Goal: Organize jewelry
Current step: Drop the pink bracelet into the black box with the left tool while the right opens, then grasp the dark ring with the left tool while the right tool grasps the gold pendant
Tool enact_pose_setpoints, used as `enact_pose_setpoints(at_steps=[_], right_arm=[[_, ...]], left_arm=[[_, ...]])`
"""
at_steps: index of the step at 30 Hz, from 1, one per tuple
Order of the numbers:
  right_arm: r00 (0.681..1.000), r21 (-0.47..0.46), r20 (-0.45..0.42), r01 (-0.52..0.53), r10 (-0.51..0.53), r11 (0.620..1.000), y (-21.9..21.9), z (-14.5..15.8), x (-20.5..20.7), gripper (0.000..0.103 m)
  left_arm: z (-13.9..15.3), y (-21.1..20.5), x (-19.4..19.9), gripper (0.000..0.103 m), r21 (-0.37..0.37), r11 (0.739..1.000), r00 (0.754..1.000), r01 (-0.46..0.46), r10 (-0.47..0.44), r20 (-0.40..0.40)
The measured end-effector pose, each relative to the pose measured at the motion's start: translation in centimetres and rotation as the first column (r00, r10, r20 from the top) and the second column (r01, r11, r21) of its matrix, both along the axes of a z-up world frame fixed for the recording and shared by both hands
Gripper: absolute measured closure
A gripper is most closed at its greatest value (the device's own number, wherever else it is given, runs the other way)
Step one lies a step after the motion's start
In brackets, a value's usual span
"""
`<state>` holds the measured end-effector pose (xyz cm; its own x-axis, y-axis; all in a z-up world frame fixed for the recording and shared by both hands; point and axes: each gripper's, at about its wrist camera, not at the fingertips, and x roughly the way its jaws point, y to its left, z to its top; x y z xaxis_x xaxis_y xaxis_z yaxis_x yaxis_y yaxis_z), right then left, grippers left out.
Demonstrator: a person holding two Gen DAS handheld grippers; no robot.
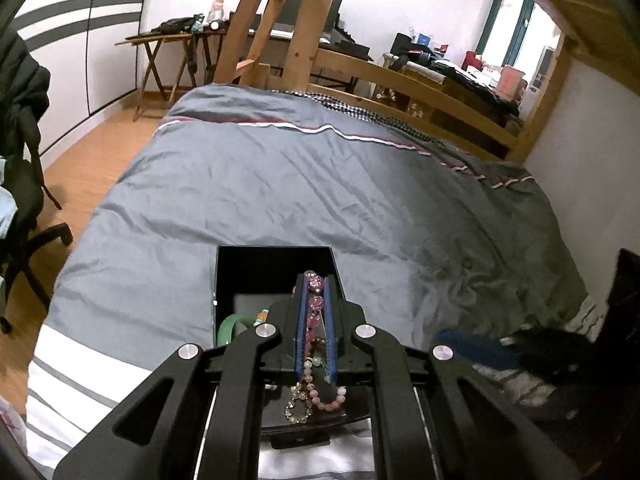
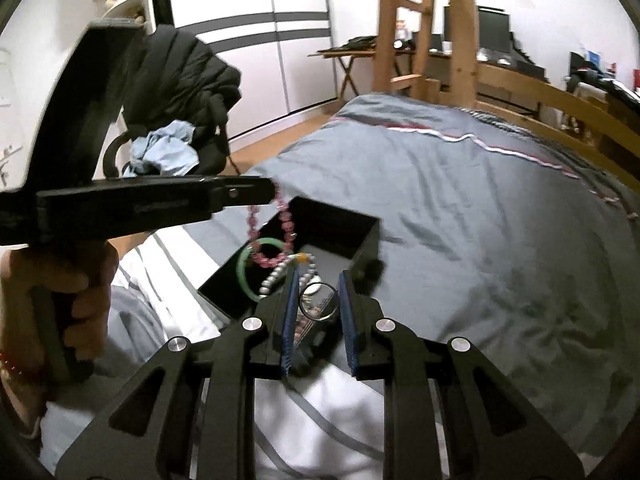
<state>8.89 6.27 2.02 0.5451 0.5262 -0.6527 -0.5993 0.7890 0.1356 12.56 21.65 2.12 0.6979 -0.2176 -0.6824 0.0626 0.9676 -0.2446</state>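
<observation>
A black open box point(image 1: 224, 276) sits on the grey bed cover; it also shows in the right wrist view point(image 2: 362, 240). My left gripper point(image 1: 315, 284) is shut on a pink bead bracelet point(image 1: 314, 304) and holds it over the box; the bracelet point(image 2: 286, 224) hangs from its tip point(image 2: 274, 192) in the right wrist view. Inside the box lie a green bangle point(image 2: 246, 276), a pale bead strand point(image 2: 276, 276) and a silver ring point(image 2: 318, 300). My right gripper point(image 2: 318, 284) is open, its fingers on either side of the ring, over the box's near end.
The bed cover point(image 1: 320, 184) spreads grey ahead, with a white striped part point(image 1: 76, 376) near me. A wooden ladder and bed frame point(image 1: 304, 40) stand at the far end. A black office chair with a jacket point(image 1: 20, 160) is at the left, on the wooden floor.
</observation>
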Motion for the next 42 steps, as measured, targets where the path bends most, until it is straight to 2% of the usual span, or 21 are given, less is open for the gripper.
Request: enact_pose_setpoints(at_steps=[9, 19, 21, 22, 23, 25, 27, 29, 33, 34, 42], right_arm=[[0.998, -0.017, -0.027, -0.059, 0.059, 0.998, 3.9, -2.4, 0.5, 0.082], [0.996, -0.028, -0.070, -0.057, 0.055, 0.998, 4.4, -3.9, 1.0, 0.082], [0.996, -0.020, -0.071, -0.048, 0.047, 0.999, 4.1, -3.8, 1.1, 0.082], [0.996, -0.017, -0.072, -0.050, 0.048, 0.999, 3.9, -3.8, 1.2, 0.081], [0.996, -0.010, -0.076, -0.054, 0.053, 0.998, 3.8, -3.7, 1.2, 0.078], [0.996, -0.011, -0.075, -0.056, 0.055, 0.998, 3.6, -3.5, 1.2, 0.066], [0.998, 0.003, -0.059, -0.035, 0.035, 0.999, 2.8, -3.1, 1.1, 0.050], [0.999, 0.014, -0.052, -0.013, 0.014, 1.000, 2.0, -2.8, 1.0, 0.043], [0.999, 0.002, -0.021, 0.047, -0.047, 0.999, -1.6, -1.7, 0.4, 0.032], [0.998, -0.003, -0.016, 0.060, -0.060, 0.998, -2.4, -1.6, 0.1, 0.031], [0.974, -0.066, 0.011, 0.225, -0.224, 0.972, -14.0, -0.3, -2.1, 0.031]], left_arm=[[-1.6, 0.2, 0.8, 0.096, -0.022, 1.000, 0.999, 0.011, -0.012, -0.037], [-2.3, 0.4, 1.0, 0.095, -0.022, 1.000, 0.998, -0.022, 0.020, -0.063], [-2.3, 0.4, 1.1, 0.087, -0.022, 0.999, 0.997, -0.032, 0.031, -0.065], [-2.3, 0.5, 1.1, 0.076, -0.020, 0.999, 0.997, -0.035, 0.034, -0.062], [-2.2, 0.4, 1.1, 0.064, -0.017, 0.999, 0.998, -0.041, 0.040, -0.056], [-1.8, 0.5, 1.0, 0.051, -0.019, 0.998, 0.998, -0.060, 0.059, -0.038], [-1.6, 0.6, 0.9, 0.048, -0.022, 0.997, 0.997, -0.069, 0.068, -0.029], [-1.5, 0.5, 0.8, 0.040, -0.025, 0.997, 0.997, -0.072, 0.072, -0.023], [-1.2, -0.8, 0.8, 0.036, -0.010, 0.999, 0.999, -0.040, 0.040, -0.012], [-1.1, -1.3, 0.7, 0.031, -0.005, 1.000, 1.000, -0.027, 0.027, -0.006], [0.5, -7.6, 0.4, 0.030, 0.034, 0.991, 0.991, 0.129, -0.129, 0.016]])
